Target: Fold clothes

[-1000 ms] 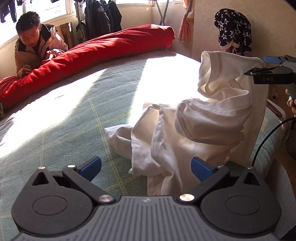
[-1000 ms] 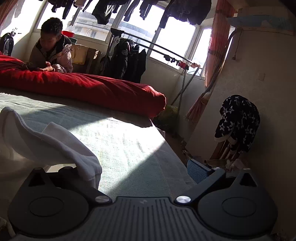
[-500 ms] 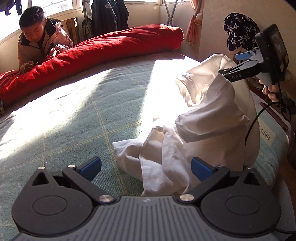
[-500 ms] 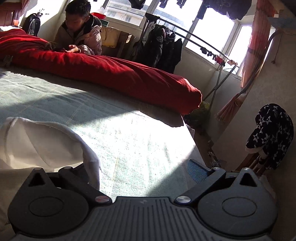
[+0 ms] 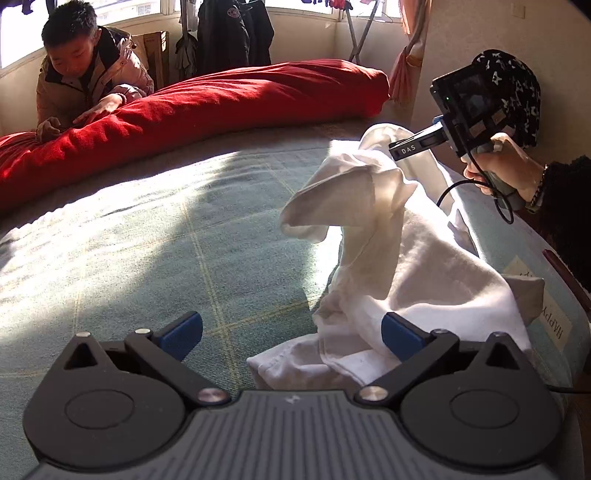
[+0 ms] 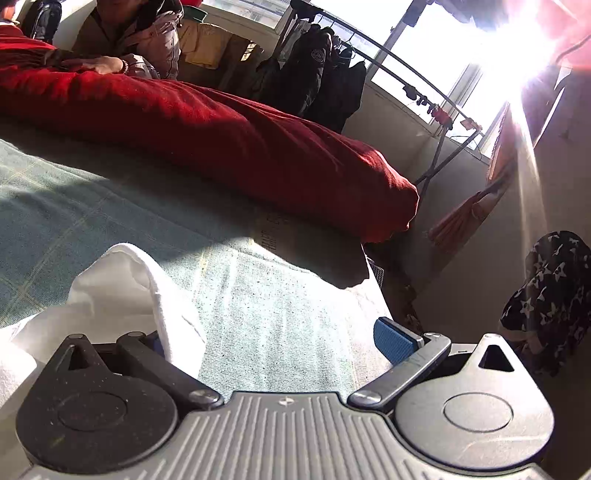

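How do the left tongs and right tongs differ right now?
The left tongs carry nothing; the white shirt drapes over one finger of the right tongs. The left tongs sit low by the shirt's bottom; the right tongs hold its top raised. Both are open.

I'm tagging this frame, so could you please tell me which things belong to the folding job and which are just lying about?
Job: white garment; bed; left hand-held gripper; right hand-held gripper.
Lying about: red duvet; hanging coats; star-patterned cloth.
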`<control>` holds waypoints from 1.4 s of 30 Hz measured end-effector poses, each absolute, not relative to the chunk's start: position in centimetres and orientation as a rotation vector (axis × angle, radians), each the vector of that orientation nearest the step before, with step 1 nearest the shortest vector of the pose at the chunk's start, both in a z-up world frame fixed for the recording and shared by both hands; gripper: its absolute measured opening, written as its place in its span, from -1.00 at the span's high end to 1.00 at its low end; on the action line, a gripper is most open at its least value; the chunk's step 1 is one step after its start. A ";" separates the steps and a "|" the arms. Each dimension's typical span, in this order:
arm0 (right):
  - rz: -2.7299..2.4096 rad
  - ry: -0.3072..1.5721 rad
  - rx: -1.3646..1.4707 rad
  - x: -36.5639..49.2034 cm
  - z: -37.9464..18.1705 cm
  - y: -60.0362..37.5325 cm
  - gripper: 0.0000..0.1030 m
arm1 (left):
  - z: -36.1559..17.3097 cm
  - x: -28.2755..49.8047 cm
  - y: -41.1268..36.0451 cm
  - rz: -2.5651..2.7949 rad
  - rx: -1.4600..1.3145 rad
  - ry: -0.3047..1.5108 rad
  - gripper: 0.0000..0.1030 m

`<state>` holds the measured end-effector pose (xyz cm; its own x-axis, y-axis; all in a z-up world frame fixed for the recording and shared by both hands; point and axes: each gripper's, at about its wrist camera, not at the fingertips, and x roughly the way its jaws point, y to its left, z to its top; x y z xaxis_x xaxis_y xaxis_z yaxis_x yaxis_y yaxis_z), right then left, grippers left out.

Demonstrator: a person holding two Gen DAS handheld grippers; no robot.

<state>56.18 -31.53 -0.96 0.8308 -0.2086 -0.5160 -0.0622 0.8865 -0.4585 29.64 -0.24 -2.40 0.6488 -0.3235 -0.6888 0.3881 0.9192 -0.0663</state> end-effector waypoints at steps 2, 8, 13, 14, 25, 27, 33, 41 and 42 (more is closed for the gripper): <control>-0.103 0.604 -0.481 58.3 -1.8 -31.7 -1.00 | -2.6 30.4 0.0 -0.403 0.070 0.767 -0.99; -0.053 0.753 -0.414 61.0 -4.4 -33.0 -1.00 | -3.7 30.9 0.3 -0.398 0.061 0.802 -0.99; 0.082 0.810 -0.220 57.7 -1.7 -34.9 -1.00 | -3.5 30.0 0.7 -0.392 0.054 0.807 -0.99; 0.114 0.816 -0.181 56.8 -1.1 -35.3 -1.00 | -3.3 29.7 0.7 -0.394 0.049 0.805 -0.99; 0.344 0.977 0.234 48.4 0.5 -38.3 -0.80 | -2.3 25.8 0.3 -0.432 0.050 0.812 -0.99; 0.380 1.001 0.316 47.2 0.0 -38.9 -0.70 | -2.2 25.1 0.2 -0.437 0.057 0.813 -0.99; 0.486 1.056 0.429 44.6 -1.9 -38.1 -0.40 | -2.2 23.5 0.4 -0.437 0.050 0.824 -0.99; 0.525 1.075 0.387 43.7 -2.6 -35.9 0.53 | -2.4 22.7 0.9 -0.426 0.056 0.834 -0.99; 0.513 1.069 0.347 43.7 -2.4 -35.7 0.68 | -2.5 22.7 0.9 -0.425 0.058 0.837 -0.99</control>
<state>43.70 -35.68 -2.35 0.3824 0.5551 -0.7387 -0.2290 0.8314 0.5062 22.71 0.89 -2.53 0.5912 -0.3427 -0.7301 0.3878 0.9145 -0.1152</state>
